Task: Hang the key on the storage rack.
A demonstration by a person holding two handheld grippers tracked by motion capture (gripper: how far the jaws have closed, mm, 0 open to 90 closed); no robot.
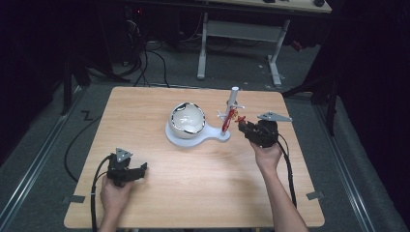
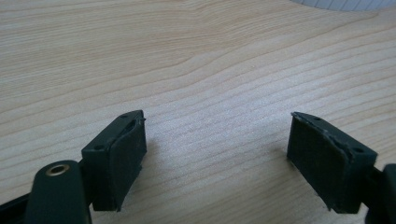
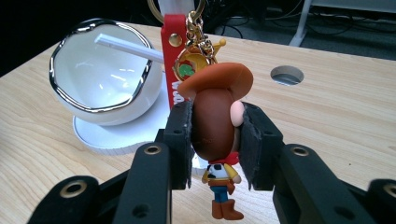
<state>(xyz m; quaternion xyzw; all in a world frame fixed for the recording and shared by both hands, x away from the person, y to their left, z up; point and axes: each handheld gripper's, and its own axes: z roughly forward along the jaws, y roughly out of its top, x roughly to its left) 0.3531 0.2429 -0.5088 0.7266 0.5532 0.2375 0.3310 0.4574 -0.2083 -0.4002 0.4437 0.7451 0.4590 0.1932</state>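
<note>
cowboy keychain [image 3: 215,126] clamped in right gripper [image 3: 215,144]

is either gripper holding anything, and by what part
The right gripper clamps the cowboy keychain figure by its head. The left gripper is open over bare table, holding nothing.
</note>
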